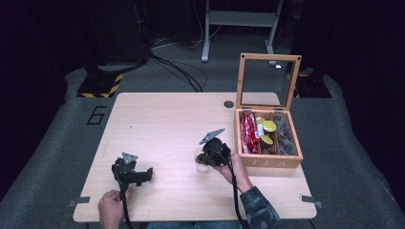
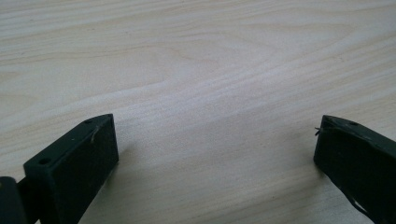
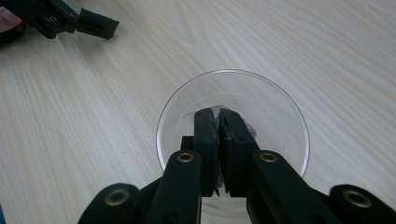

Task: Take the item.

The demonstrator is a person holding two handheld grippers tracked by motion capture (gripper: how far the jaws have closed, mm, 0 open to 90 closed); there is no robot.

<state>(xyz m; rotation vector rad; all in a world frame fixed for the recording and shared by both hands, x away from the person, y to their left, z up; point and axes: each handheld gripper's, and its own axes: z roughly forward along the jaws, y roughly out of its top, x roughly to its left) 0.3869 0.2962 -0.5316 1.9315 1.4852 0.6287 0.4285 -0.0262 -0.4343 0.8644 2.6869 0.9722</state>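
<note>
Here, the left gripper [image 1: 143, 175] rests on the table [image 1: 162, 119] near its front edge, jaws wide apart with bare wood between them. Further in, the right gripper [image 3: 218, 122] dips into a clear cup [image 3: 280, 100] standing upright mid-table, its jaws pressed together on the cup's near wall. Beyond, at the right edge, a tea box [image 1: 270, 162] sits with its lid raised.

one clear cup [image 1: 201, 161] stands at the table's [image 1: 157, 124] centre. two grippers work there: left gripper [image 1: 143, 176] at 7 o'clock, right gripper [image 3: 218, 116] inside the cup. one wooden tea box [image 1: 270, 161] at 3 o'clock (two yellow pods [image 1: 269, 126] visible).
</note>
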